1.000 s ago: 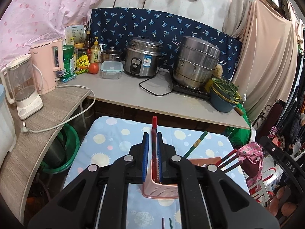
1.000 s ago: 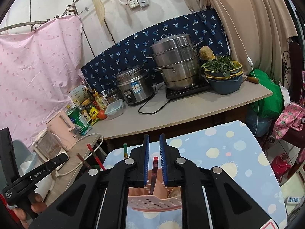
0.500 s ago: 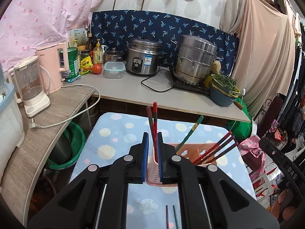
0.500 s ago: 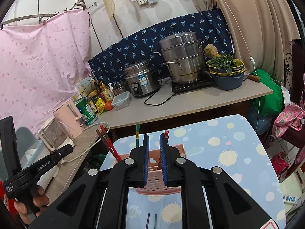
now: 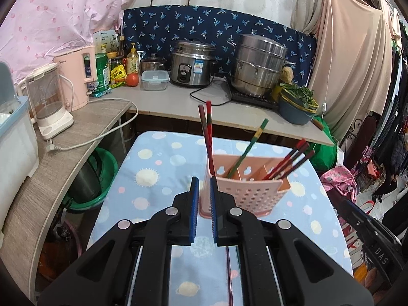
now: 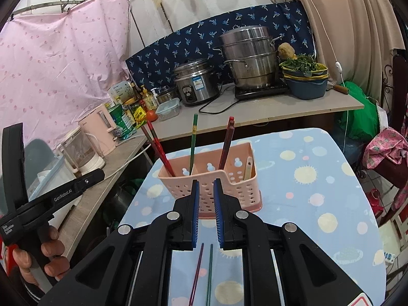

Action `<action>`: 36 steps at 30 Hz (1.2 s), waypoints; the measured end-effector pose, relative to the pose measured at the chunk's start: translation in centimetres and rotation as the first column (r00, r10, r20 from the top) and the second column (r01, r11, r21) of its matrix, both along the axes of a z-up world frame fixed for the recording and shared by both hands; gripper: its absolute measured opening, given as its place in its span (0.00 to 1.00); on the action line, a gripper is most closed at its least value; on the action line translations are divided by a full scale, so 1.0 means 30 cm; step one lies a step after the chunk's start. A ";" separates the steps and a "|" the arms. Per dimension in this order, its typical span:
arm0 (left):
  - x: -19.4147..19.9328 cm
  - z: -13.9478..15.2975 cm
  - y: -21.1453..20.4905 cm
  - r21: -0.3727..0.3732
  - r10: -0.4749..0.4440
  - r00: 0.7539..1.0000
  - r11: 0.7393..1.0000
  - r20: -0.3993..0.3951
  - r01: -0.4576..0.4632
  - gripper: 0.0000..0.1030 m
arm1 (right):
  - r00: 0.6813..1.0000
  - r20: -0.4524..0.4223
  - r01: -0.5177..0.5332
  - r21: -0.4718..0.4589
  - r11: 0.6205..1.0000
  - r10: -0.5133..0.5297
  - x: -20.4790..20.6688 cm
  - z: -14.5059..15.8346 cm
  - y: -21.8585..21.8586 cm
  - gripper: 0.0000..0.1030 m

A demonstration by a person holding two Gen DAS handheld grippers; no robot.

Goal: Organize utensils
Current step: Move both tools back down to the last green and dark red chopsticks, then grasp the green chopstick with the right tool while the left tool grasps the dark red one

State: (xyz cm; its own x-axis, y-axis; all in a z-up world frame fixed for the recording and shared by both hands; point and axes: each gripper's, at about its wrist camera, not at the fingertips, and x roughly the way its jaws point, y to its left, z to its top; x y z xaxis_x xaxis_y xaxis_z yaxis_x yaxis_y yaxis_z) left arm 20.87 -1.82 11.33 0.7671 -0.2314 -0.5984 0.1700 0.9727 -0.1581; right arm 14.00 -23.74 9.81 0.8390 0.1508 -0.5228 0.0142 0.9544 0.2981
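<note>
While both black hand-held grippers hang above the spotted blue tablecloth (image 6: 318,186), each has its blue pads drawn nearly together on nothing: left gripper (image 5: 202,191), right gripper (image 6: 204,193). Pink perforated plastic utensil caddy (image 6: 229,188): upright at 12 o'clock of both, holding red chopsticks (image 6: 160,150) and one green chopstick (image 6: 193,145). Loose purple and green chopstick pair (image 6: 204,267): flat on cloth, 6 o'clock of caddy.
</note>
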 end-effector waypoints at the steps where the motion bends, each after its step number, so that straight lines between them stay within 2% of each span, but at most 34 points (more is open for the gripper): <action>1: -0.012 -0.012 0.000 0.005 -0.004 1.000 1.000 -0.006 0.004 0.08 | 1.000 -0.010 -0.004 -0.007 1.000 0.004 -0.014 -0.016 0.007 0.13; 11: -0.112 -0.159 0.005 0.018 -0.020 0.995 1.000 -0.093 0.022 0.08 | 0.988 -0.147 -0.044 -0.034 0.998 0.039 -0.131 -0.205 0.050 0.13; 22: -0.216 -0.313 0.003 0.050 -0.034 0.983 0.998 -0.181 0.043 0.08 | 0.959 -0.274 -0.080 -0.030 0.996 0.068 -0.237 -0.390 0.098 0.13; 24: -0.233 -0.348 0.004 0.053 -0.033 0.979 0.998 -0.202 0.045 0.11 | 0.953 -0.294 -0.090 -0.041 0.995 0.074 -0.252 -0.419 0.114 0.13; 26: -0.252 -0.377 0.006 0.065 -0.028 0.977 0.997 -0.214 0.043 0.21 | 0.946 -0.313 -0.102 -0.046 0.994 0.082 -0.266 -0.448 0.130 0.14; 29: -0.274 -0.416 0.011 0.078 -0.028 0.973 0.996 -0.231 0.047 0.23 | 0.935 -0.341 -0.117 -0.039 0.992 0.097 -0.281 -0.489 0.148 0.19; 33: -0.293 -0.457 0.017 0.084 -0.026 0.966 0.995 -0.257 0.049 0.24 | 0.924 -0.368 -0.128 -0.033 0.991 0.107 -0.292 -0.527 0.164 0.20; 36: -0.312 -0.486 0.023 0.099 -0.017 0.964 0.994 -0.267 0.045 0.32 | 0.916 -0.385 -0.137 -0.033 0.990 0.114 -0.297 -0.547 0.176 0.20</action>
